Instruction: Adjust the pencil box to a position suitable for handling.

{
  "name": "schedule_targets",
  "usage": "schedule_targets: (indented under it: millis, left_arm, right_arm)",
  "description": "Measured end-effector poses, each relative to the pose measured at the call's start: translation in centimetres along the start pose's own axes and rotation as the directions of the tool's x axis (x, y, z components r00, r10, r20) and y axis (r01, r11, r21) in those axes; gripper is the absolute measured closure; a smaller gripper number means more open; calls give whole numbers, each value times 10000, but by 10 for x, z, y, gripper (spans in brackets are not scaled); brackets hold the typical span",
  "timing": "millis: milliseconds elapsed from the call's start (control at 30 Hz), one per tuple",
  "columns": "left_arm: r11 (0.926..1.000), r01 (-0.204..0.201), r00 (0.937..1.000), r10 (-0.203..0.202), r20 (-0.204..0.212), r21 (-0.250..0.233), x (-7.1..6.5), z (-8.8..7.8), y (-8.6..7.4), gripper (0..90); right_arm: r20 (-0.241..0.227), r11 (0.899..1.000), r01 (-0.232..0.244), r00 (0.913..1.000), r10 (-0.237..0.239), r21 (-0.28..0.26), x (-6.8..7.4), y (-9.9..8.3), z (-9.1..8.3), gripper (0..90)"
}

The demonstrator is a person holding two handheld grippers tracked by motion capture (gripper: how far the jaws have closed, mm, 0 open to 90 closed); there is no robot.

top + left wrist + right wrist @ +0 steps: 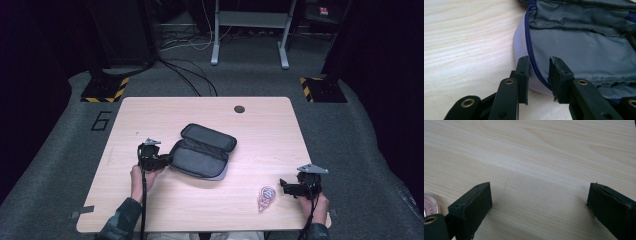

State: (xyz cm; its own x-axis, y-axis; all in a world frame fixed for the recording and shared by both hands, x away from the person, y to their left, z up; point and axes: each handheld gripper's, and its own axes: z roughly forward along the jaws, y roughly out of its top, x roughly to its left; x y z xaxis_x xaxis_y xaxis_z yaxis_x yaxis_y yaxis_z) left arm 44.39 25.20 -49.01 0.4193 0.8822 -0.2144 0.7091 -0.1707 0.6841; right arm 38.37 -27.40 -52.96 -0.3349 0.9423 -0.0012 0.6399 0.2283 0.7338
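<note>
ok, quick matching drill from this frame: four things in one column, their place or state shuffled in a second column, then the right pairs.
Things:
1. pencil case
2. correction tape
3. left gripper
4. right gripper

Place or state:
A. jaws wide apart over bare table
B. lying open, mid-table
C. jaws astride the case's zipper edge
D. on the table beside the right gripper

Pairs: 1-B, 2-D, 3-C, 4-A

An open pencil case [202,151] lies mid-table [260,130], left of centre frame. The left gripper [165,161] sits at its left edge; a correction tape dispenser [266,197] lies lower right, just left of the right gripper [284,186].
</note>
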Motion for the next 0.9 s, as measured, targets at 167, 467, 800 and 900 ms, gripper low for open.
schedule_targets:
  millis: [167, 467, 800, 900]
  left_arm:
    - [10000, -16, 9999, 15, 153, 77, -6, -1, -5, 689]
    - [10000, 27, 9994, -28, 331, 53, -17, -1, -14, 648]
    - [9998, -152, 9959, 144, 889, 89, -35, -1, -21, 600]
    - [9999, -84, 9943, 75, 1067, 75, -41, 1, -23, 587]
  right_arm:
    - [-5, 10000, 20, 10000, -20, 5, 0, 0, 0, 53]
    - [-5, 10000, 17, 10000, -17, 3, 0, 0, 0, 53]
    - [-8, 10000, 20, 10000, -20, 6, 0, 0, 0, 53]
    - [-2, 10000, 2, 10000, -2, 1, 0, 0, 0, 54]
